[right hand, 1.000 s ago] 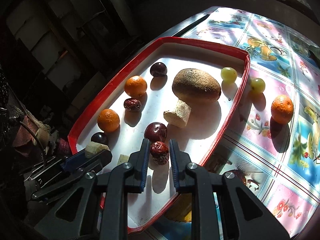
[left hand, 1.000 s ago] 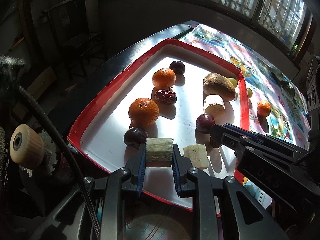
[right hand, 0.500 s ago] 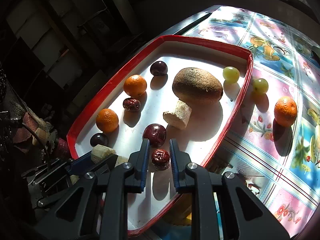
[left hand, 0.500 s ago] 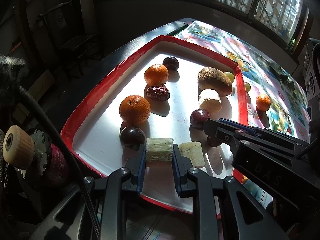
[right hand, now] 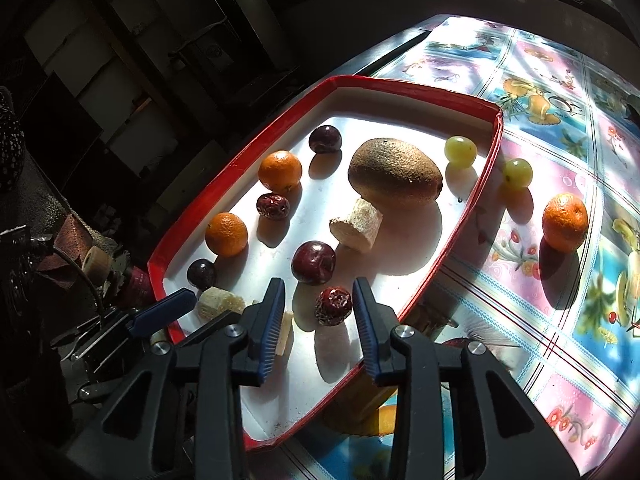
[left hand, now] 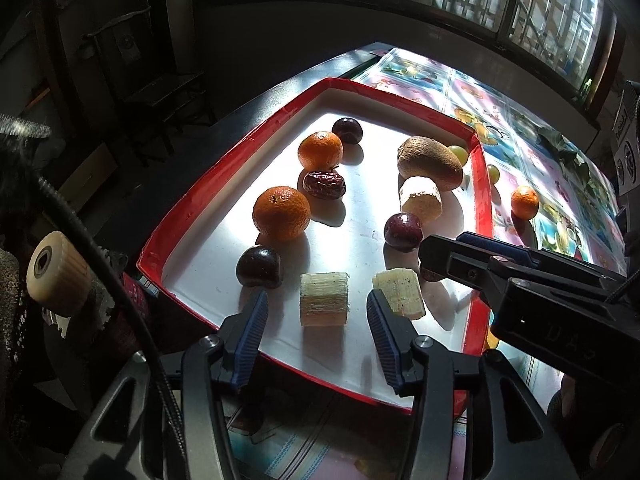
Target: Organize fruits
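left gripper (left hand: 316, 322): fingers spread wide, nothing held
cane chunk (left hand: 324, 299): on red tray (left hand: 192, 204) floor between the left fingers, touching neither
right gripper (right hand: 319, 322): fingers wide apart, gripping nothing
red date (right hand: 333, 306): on tray floor between the right fingers
far: kiwi (right hand: 395, 172) mid-tray; one orange (right hand: 565, 222) out on the tablecloth (right hand: 560, 320)

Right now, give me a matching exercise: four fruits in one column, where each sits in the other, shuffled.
1. kiwi
2. lone orange
3. cane chunk
4. wrinkled date

a. between the open right gripper's fingers
b. on the tablecloth, outside the tray
c. between the open left gripper's fingers
d. in the tray, far end

Pairs: 1-d, 2-b, 3-c, 4-a
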Available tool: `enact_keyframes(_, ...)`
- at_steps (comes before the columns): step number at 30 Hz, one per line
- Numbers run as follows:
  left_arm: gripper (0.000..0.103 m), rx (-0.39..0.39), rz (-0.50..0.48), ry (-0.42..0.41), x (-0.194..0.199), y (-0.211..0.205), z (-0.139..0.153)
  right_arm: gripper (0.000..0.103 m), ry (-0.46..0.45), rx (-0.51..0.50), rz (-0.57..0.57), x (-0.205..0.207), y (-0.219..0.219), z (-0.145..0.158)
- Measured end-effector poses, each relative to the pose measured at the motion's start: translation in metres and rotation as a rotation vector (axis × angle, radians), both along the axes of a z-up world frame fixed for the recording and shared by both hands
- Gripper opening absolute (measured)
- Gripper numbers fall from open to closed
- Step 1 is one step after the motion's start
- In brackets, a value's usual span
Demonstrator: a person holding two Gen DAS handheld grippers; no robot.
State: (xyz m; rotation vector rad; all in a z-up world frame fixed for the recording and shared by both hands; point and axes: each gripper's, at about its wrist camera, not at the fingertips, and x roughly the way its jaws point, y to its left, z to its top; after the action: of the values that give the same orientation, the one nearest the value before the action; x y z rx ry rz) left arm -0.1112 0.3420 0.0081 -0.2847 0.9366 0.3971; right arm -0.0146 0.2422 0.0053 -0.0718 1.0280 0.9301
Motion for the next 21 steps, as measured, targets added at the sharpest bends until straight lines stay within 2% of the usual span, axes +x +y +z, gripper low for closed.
enact_keyframes(2, 0.055, 0.02, 0.0, -0.009, -0.005, -0.004, 0.003, 0.05, -0.027, -0.008, 0.014, -0.004, -0.002, 0.004)
enact_keyframes(4, 0.06, 0.036, -0.007, -0.014, -0.008, -0.009, 0.006, 0.054, -0.055, -0.01, 0.036, -0.008, -0.005, 0.008)
enact_keyframes(9, 0.065, 0.055, -0.015, -0.018, -0.016, -0.018, 0.011, 0.063, -0.123, -0.004, 0.083, -0.016, -0.021, 0.021)
enact_keyframes(16, 0.067, 0.061, -0.024, -0.035, -0.024, -0.03, 0.021, 0.079, -0.208, 0.026, 0.108, -0.016, -0.046, 0.039)
enact_keyframes(21, 0.071, 0.065, -0.036, -0.048, -0.035, -0.036, 0.026, 0.081, -0.237, 0.0, 0.143, -0.015, -0.055, 0.041)
